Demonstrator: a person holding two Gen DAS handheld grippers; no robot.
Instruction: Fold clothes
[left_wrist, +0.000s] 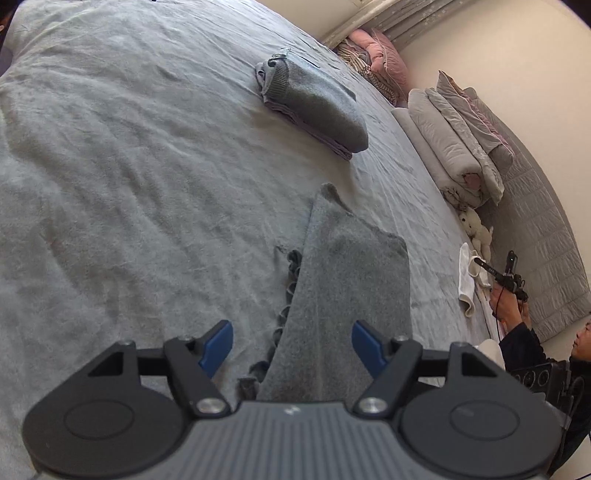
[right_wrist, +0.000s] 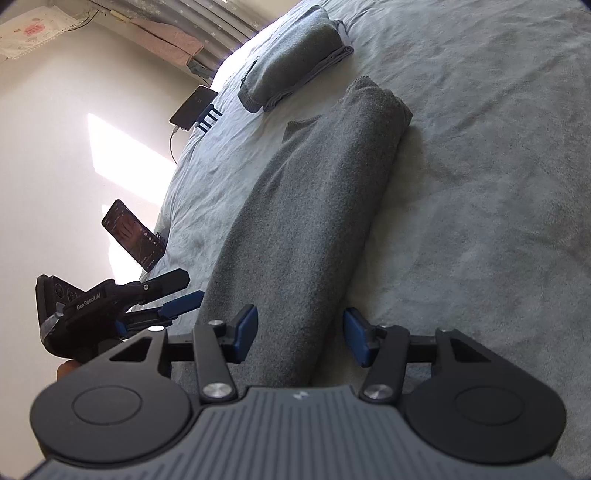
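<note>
Bed cover (left_wrist: 110, 166), soft and grey, fills most of the left wrist view. The left tongs (left_wrist: 291, 345) are spread wide and hold nothing. A long grey garment (left_wrist: 343, 295) lies flat on the bed, folded into a narrow strip, and its near end sits between the two blue fingertips (left_wrist: 218, 343) without touching them. A dark frilly edge (left_wrist: 288, 295) peeks out along the strip's left side. Farther up the bed sits a folded pile (left_wrist: 314, 107), grey on top with a purple layer under it, well apart from the strip. By the wall are rolled quilts (left_wrist: 454, 147) and a small white stuffed toy (left_wrist: 476, 229). At the right edge a person's hand (left_wrist: 506, 302) holds a black device.

From the right wrist view, the right tongs (right_wrist: 301, 336) are also spread wide and hold nothing. The same grey garment (right_wrist: 314, 206) runs away from them up the bed, with its near end between the fingertips. The folded pile (right_wrist: 295, 59) lies past the far end of the strip, close to it. The left tongs (right_wrist: 181, 291) show at the left, just beside the garment's edge. Two phones (right_wrist: 133, 234) lie at the bed's left side, one near and one farther up.
</note>
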